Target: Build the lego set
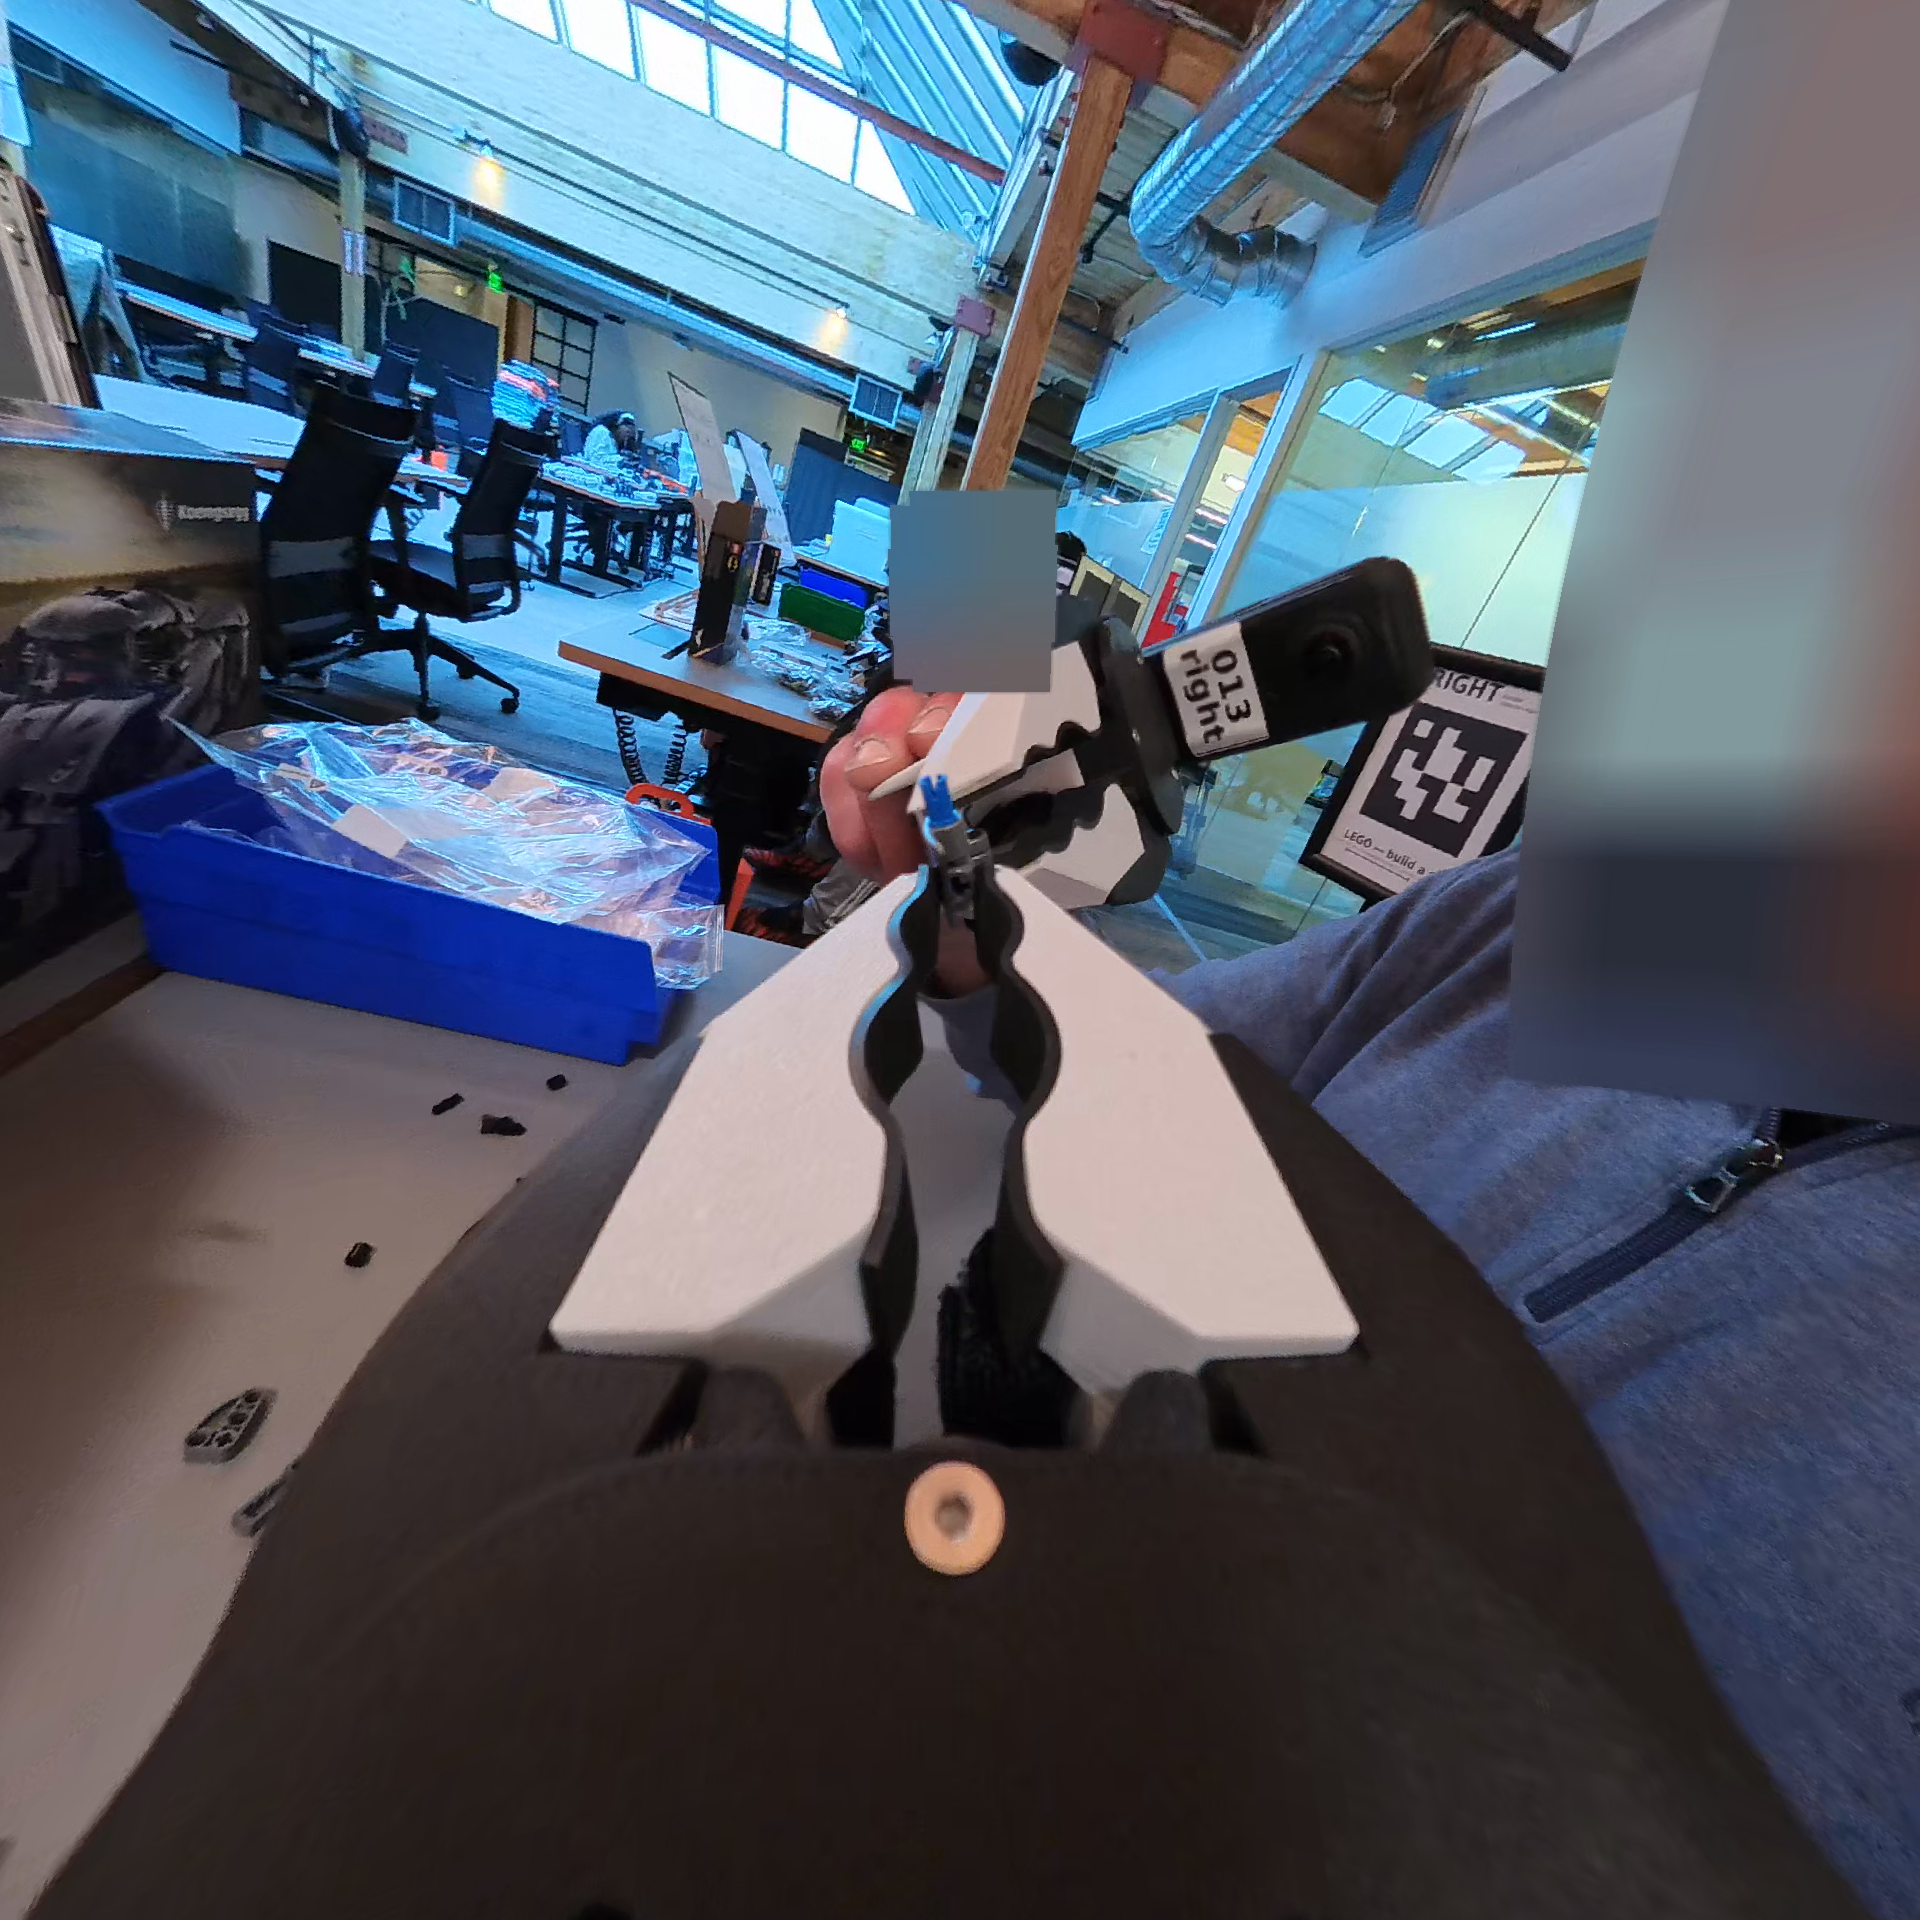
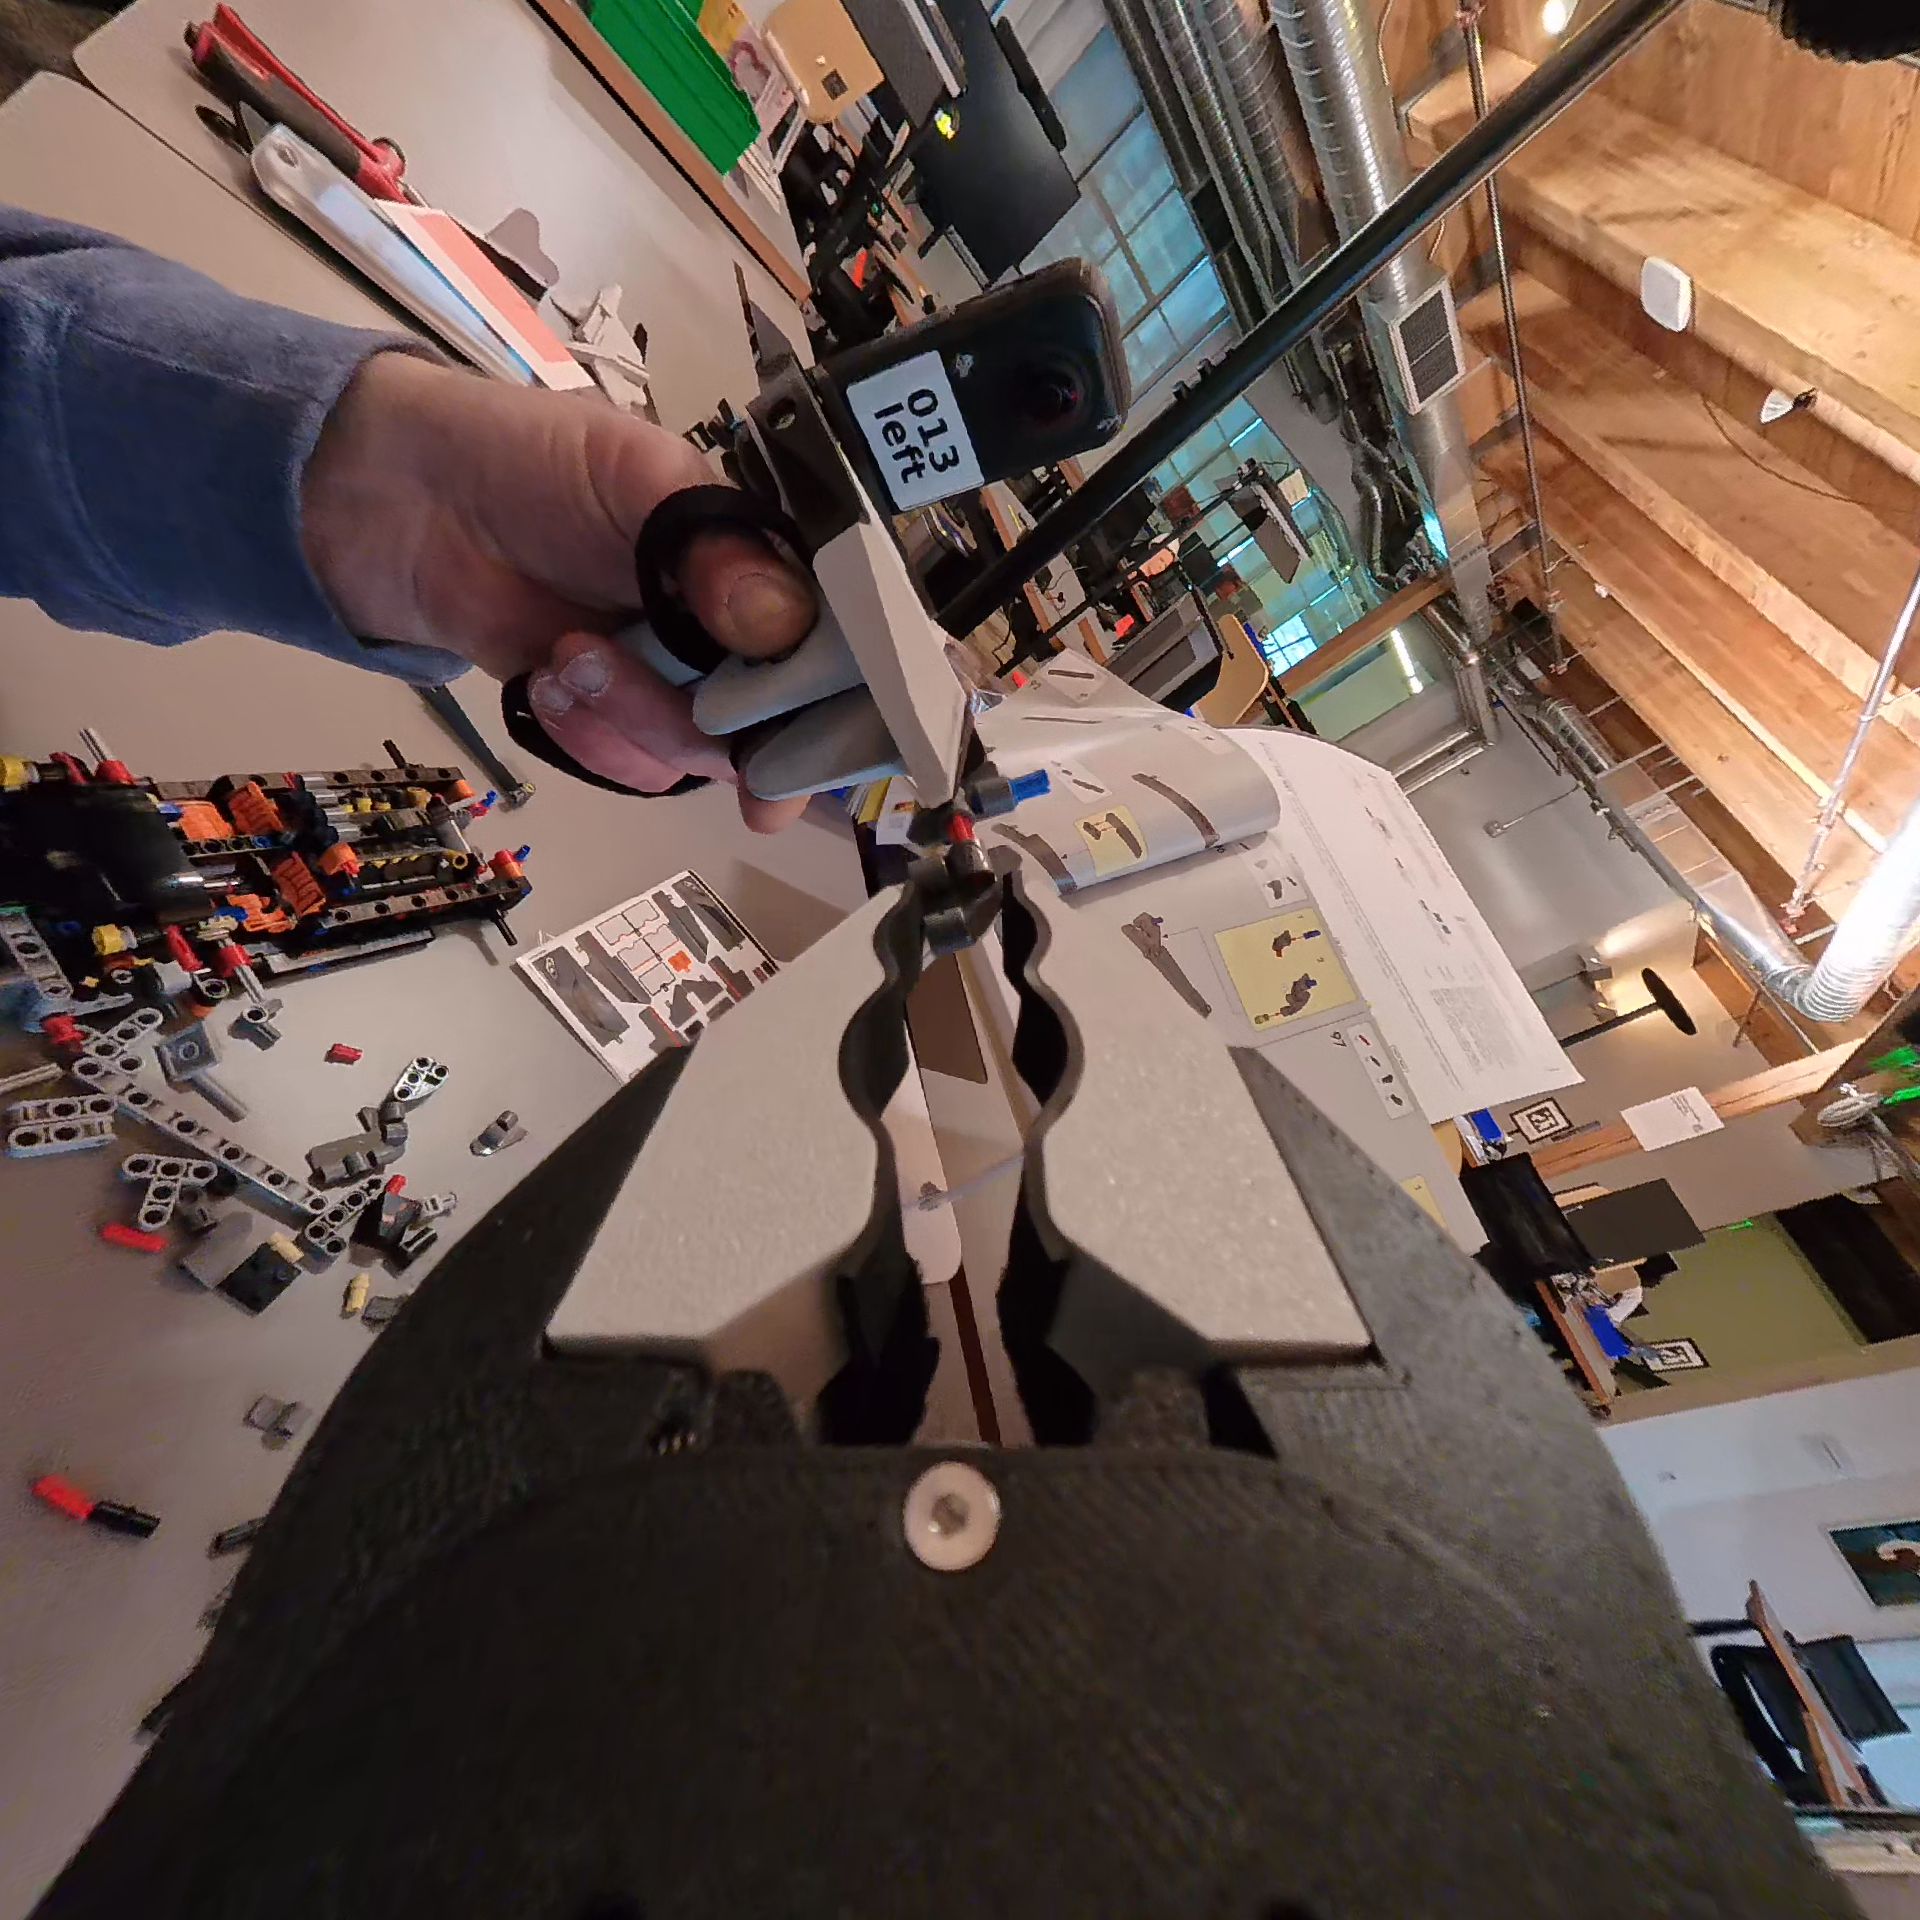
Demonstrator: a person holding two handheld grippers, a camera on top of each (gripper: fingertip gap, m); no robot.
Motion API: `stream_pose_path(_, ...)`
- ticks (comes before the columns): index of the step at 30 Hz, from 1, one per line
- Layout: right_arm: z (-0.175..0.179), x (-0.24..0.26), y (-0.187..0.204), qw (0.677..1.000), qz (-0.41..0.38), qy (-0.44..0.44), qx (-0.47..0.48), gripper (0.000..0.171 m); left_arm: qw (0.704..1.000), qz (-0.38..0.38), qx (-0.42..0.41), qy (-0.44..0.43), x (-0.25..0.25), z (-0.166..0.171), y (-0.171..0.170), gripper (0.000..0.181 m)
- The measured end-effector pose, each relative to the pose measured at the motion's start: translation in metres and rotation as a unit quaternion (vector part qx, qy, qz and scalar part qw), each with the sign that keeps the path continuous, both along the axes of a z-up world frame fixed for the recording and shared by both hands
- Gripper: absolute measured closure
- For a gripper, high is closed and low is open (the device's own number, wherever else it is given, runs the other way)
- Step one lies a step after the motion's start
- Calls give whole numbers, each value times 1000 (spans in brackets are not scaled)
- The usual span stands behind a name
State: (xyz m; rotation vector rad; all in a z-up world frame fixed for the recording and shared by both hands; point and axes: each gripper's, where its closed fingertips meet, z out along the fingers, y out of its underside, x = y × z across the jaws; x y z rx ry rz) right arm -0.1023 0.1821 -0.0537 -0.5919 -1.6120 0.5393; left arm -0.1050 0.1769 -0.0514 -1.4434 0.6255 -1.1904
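Observation:
In the left wrist view, my left gripper [image 1: 956, 888] is shut on a small dark grey Lego connector [image 1: 954, 883] with a blue pin [image 1: 935, 805] sticking up from it. It is held in mid-air. My right gripper [image 1: 961, 821], held by a hand, meets it tip to tip. In the right wrist view, my right gripper [image 2: 951, 909] is shut on a small black connector [image 2: 958, 914] with a red pin [image 2: 958, 828]. The left gripper [image 2: 945, 800] is just beyond, with the grey connector and blue pin [image 2: 1023, 784]. The two pieces are close together or touching.
A blue bin [image 1: 312, 935] with clear plastic bags stands at the table's left. A partly built black and orange model [image 2: 260, 852], several loose pieces [image 2: 260, 1174], a sticker sheet [image 2: 644, 966] and an open instruction booklet [image 2: 1247, 935] lie on the grey table [image 2: 416, 1351]. The grippers are tip to tip, or close to it.

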Motion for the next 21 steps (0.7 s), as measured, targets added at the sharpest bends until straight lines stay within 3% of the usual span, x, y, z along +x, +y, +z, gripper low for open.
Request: stream_pose_path(21, -9, -5, 6, 997, -54, -12, 49, 160, 999, 24, -8, 28, -4, -8, 7, 177)
